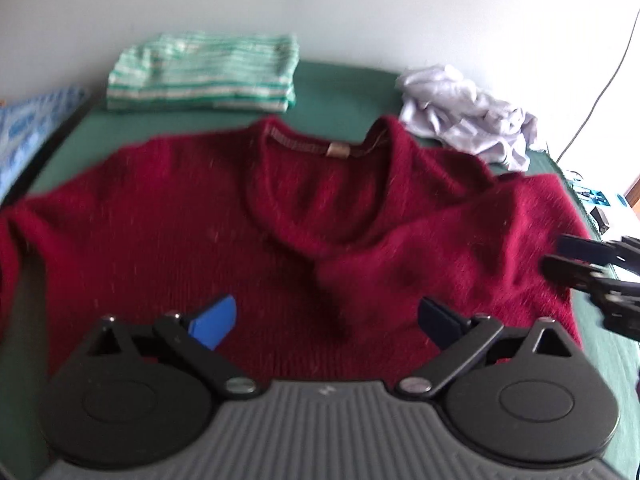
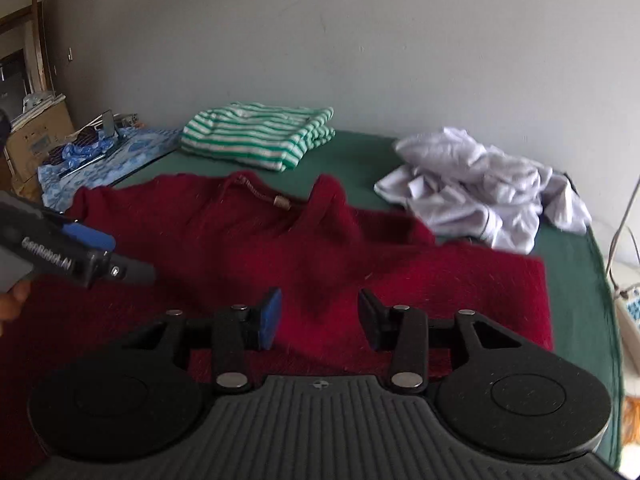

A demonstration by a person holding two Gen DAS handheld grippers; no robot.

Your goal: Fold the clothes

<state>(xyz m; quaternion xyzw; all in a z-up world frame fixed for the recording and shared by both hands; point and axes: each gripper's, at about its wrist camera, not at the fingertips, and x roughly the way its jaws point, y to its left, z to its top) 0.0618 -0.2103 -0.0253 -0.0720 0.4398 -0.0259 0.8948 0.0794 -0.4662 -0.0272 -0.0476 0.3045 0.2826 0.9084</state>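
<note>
Left gripper [image 1: 328,322] jaws spread wide, right gripper [image 2: 320,318] jaws half parted, both empty

My left wrist view is smeared with blur: the sweater [image 1: 224,232] shows no knit detail, and its neck label [image 1: 333,149] is too soft to read. Its left sleeve runs off the picture's edge, and its hem hides behind the left gripper [image 1: 326,320]. The right gripper [image 1: 560,256] is cut off at the right edge there. In my right wrist view, the hand [image 2: 12,300] at the left edge shows only partly.
</note>
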